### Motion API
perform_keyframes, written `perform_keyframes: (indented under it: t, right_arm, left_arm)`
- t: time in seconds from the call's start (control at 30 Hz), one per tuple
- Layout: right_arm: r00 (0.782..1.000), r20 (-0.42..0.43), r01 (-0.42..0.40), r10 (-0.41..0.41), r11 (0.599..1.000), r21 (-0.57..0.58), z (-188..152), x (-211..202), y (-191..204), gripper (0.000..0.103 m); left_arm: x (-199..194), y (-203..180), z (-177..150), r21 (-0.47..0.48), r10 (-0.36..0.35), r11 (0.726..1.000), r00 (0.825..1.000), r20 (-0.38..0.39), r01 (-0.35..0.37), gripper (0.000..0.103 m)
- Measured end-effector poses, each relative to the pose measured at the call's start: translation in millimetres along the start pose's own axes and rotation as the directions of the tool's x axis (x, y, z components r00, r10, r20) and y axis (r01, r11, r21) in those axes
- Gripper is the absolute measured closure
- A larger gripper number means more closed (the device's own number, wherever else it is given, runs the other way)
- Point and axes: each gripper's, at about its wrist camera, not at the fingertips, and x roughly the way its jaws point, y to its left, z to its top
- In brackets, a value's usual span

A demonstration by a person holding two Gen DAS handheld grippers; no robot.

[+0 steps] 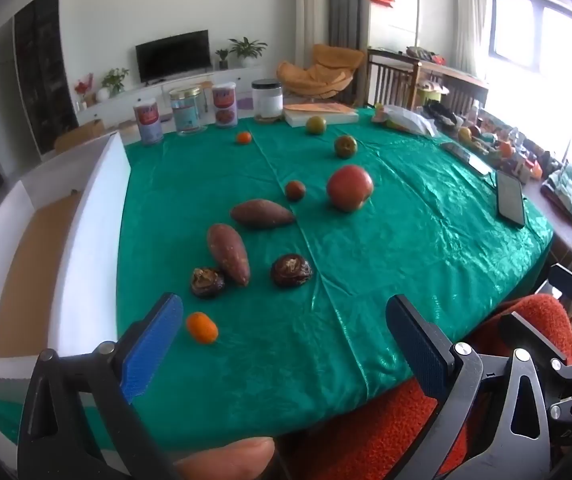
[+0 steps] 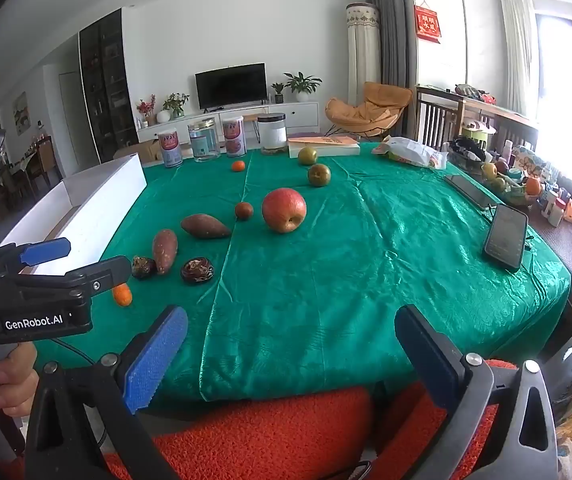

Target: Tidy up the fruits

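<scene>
Fruits lie on the green tablecloth [image 1: 365, 264]: a red apple [image 1: 349, 193], two brown sweet potatoes [image 1: 261, 213] [image 1: 228, 253], two dark wrinkled fruits [image 1: 291, 271] [image 1: 207, 282], a small orange kumquat [image 1: 202, 327], a small brown fruit [image 1: 295, 190], two green-brown fruits [image 1: 345, 146] [image 1: 315, 125] and a small orange [image 1: 243, 137]. My left gripper [image 1: 284, 332] is open and empty above the near table edge, close to the kumquat. My right gripper [image 2: 290, 344] is open and empty over the near edge. The apple [image 2: 284, 210] and the left gripper [image 2: 82, 260] show in the right wrist view.
A white open box [image 1: 90, 216] stands along the table's left side. Cans and jars [image 1: 184, 110] and a flat box [image 1: 319, 114] line the far edge. Phones [image 1: 509, 198] lie at the right. A red cushion [image 2: 270, 432] is below the near edge.
</scene>
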Motion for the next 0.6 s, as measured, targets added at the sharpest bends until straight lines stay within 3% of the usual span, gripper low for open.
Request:
perform_keyframes:
  t: [0.6]
  right_arm:
    - [1.0,0.0,-0.001,0.001,1.0,0.002,-0.2,0.1,-0.4,0.0]
  left_arm:
    - [0.0,0.1,-0.6,0.003,0.002,1.0,1.0,0.001,-0.002,0.001]
